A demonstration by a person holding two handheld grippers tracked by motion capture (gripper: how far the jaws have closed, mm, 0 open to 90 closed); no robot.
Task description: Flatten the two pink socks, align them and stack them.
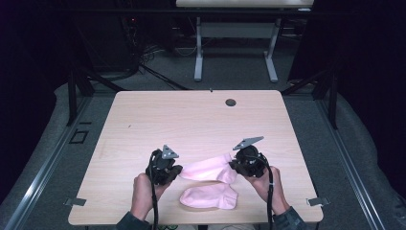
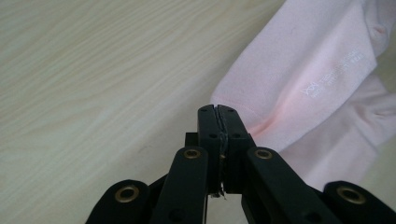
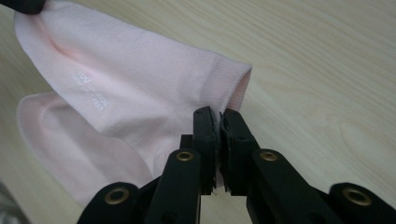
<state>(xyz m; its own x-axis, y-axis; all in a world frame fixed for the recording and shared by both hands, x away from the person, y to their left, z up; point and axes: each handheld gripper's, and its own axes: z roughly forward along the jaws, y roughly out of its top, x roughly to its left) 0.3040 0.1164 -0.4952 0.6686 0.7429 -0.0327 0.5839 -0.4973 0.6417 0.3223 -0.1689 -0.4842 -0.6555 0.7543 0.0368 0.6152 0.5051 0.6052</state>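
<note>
High view: a second pink sock (image 1: 209,196) lies on the pale counter (image 1: 191,120) just below the held sock (image 1: 207,170) — pink, stretched between left hand-held gripper (image 1: 178,171) and right hand-held gripper (image 1: 233,166), both clenched on its ends.

1. The upper sock (image 1: 206,169) is pale pink knit cloth, matt and smooth, with a finely ribbed cuff (image 3: 229,81) and small white print.
2. The lower sock (image 1: 209,196) near the table's edge is the same soft pink cloth.
3. The table (image 1: 191,117) is light wood-grain laminate with a slight sheen.
4. The left gripper (image 2: 218,112) and the right gripper (image 3: 217,114) are matt black plastic with brass-coloured rivets.
</note>
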